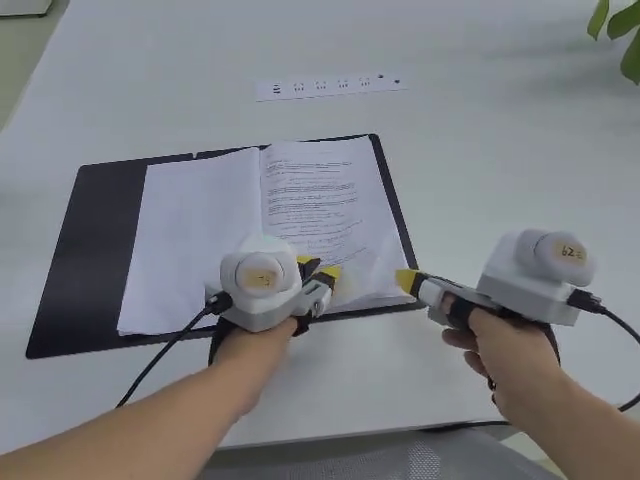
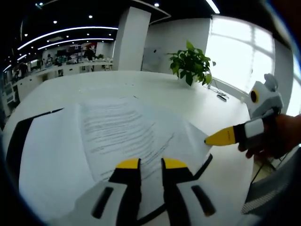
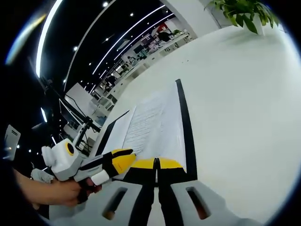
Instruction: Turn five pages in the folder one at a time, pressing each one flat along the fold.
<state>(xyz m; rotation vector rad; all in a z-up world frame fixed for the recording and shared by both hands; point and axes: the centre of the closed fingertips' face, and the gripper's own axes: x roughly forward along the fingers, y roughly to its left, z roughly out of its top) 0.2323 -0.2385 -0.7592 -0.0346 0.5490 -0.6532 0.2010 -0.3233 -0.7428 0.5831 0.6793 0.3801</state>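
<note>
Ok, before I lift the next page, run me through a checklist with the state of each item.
1. Folder open on the table: ok.
2. Right-hand page down on the stack, not gripped: ok.
3. Right gripper at that page's lower right corner: ok.
4. Right gripper ready to pinch: not ok, jaws shut on nothing.
5. Left gripper over the page's lower part, jaws slightly apart: ok.
6. Pages turned so far: cannot tell.

a white table point(image 2: 155, 87) stretched ahead of the left gripper point(image 2: 151, 164); beyond stood a potted plant point(image 2: 190, 63) and white column point(image 2: 131, 37), a bright window point(image 2: 235, 52) to their right.
</note>
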